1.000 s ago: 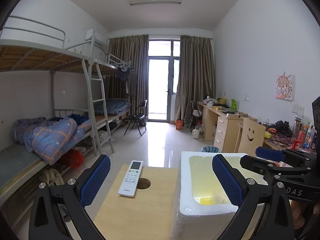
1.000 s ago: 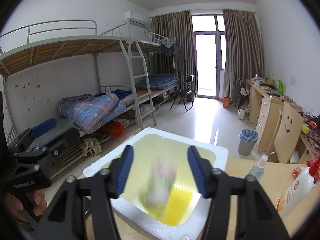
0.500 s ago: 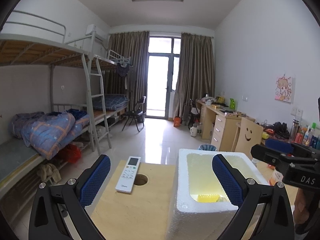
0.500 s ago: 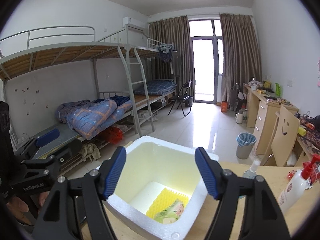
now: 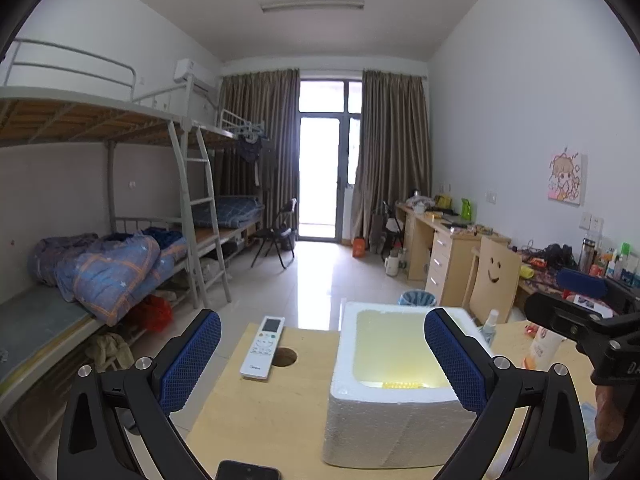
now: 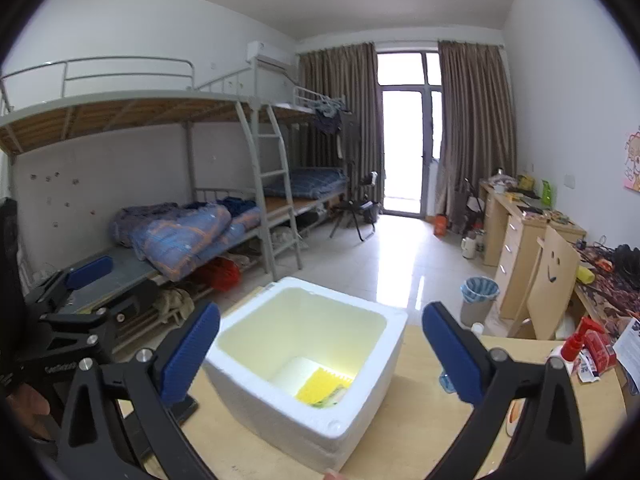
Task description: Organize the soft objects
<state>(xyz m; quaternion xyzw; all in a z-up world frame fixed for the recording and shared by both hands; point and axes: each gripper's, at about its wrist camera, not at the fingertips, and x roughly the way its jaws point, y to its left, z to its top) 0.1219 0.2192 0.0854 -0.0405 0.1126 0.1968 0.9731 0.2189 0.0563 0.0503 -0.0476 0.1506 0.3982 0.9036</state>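
Observation:
A white foam box (image 6: 280, 396) stands on the wooden table (image 6: 420, 420); it also shows in the left wrist view (image 5: 392, 420). Inside it lies a yellow sponge (image 6: 316, 385) with a greenish soft object (image 6: 335, 396) beside it, mostly hidden by the box wall. In the left wrist view only the yellow sponge's edge (image 5: 400, 385) shows. My right gripper (image 6: 320, 354) is open and empty above the box. My left gripper (image 5: 322, 364) is open and empty, near the box's left side. Each gripper shows at the edge of the other's view.
A white remote (image 5: 263, 347) lies beside a round hole (image 5: 285, 357) in the table. A dark phone (image 5: 248, 471) lies at the near edge. Spray bottles (image 6: 576, 346) and small items stand at the table's right. Bunk beds left, desks right.
The soft object dropped from my right gripper into the box. The right gripper opened wider and pulled up and back. The left gripper also drew back.

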